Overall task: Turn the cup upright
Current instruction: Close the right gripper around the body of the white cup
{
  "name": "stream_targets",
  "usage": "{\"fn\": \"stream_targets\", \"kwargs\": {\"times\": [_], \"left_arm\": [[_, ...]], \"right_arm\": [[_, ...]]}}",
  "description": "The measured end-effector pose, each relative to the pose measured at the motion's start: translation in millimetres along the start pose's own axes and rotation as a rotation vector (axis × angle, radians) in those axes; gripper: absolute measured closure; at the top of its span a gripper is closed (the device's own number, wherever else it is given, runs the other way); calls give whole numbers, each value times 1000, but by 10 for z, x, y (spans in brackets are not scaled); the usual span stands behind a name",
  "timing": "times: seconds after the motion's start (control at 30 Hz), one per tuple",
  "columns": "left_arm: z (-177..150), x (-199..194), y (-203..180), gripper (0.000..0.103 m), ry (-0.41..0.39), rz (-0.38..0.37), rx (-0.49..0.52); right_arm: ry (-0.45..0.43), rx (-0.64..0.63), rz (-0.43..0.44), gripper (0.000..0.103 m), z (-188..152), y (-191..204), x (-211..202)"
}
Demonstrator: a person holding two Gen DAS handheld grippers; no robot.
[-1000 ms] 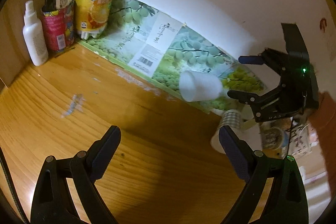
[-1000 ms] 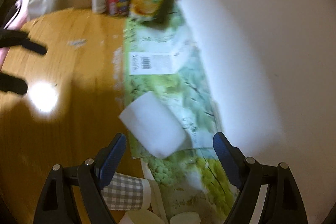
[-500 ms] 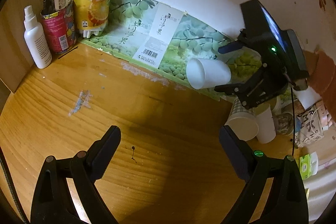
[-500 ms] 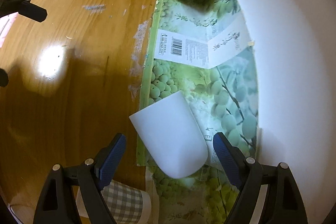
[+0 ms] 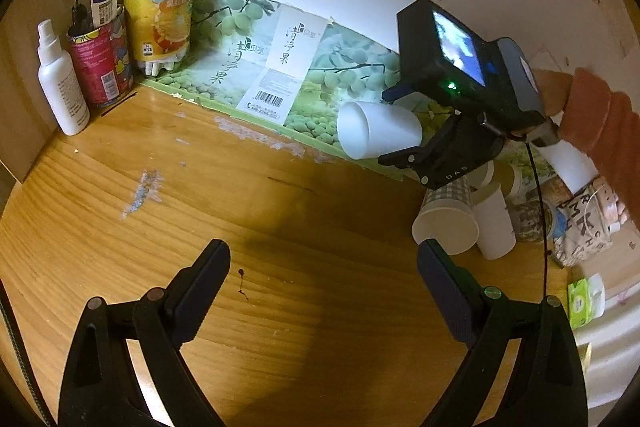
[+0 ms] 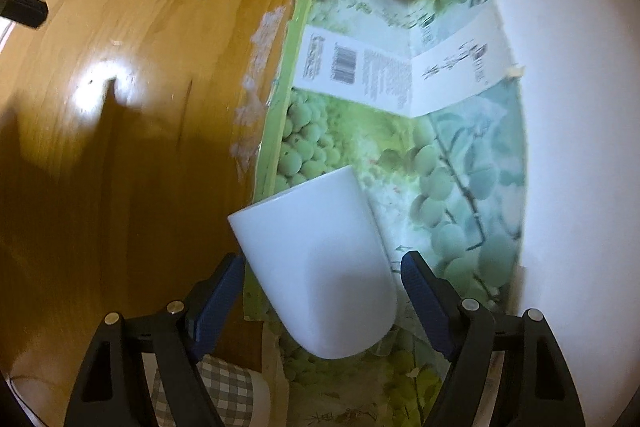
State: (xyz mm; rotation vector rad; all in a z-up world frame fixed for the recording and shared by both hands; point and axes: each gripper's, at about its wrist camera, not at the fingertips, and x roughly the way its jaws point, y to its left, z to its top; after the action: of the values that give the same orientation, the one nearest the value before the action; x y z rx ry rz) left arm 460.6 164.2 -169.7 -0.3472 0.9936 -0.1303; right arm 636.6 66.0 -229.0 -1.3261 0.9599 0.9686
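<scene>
On the green printed sheet (image 6: 460,163) by the wall, the white cup (image 6: 320,267) lies on its side between your right gripper (image 6: 322,297) fingers, spread wide, gripping nothing; you're lining up the grasp, so close next, then tip upright; left gripper (image 5: 324,291) open, idle

One white cup (image 5: 378,130) lying down, one spray bottle (image 5: 62,83), two pen holders (image 5: 132,39), two grippers (image 5: 320,291).

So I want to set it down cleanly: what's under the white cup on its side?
The white cup lies on the green fruit-print sheet, its mouth overhanging the wooden table. The spot directly beneath is hidden.
</scene>
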Motion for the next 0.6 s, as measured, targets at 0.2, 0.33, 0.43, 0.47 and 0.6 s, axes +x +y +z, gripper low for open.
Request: {"fn": "stream_targets", "kwargs": {"times": [0.2, 0.33, 0.43, 0.47, 0.6], "left_arm": [[-4, -35, 68, 7, 1, -14, -23], [-14, -59, 63, 7, -1, -15, -20], [-16, -81, 59, 7, -2, -18, -16], [-14, -87, 62, 7, -1, -21, -15], [-8, -103, 70, 7, 2, -22, -18]], "right_arm": [[22, 12, 5, 33, 11, 4, 86], [20, 16, -11, 33, 8, -5, 106], [13, 67, -20, 33, 42, -78, 97], [13, 88, -17, 33, 46, -83, 65], [29, 173, -30, 34, 72, -126, -8]]}}
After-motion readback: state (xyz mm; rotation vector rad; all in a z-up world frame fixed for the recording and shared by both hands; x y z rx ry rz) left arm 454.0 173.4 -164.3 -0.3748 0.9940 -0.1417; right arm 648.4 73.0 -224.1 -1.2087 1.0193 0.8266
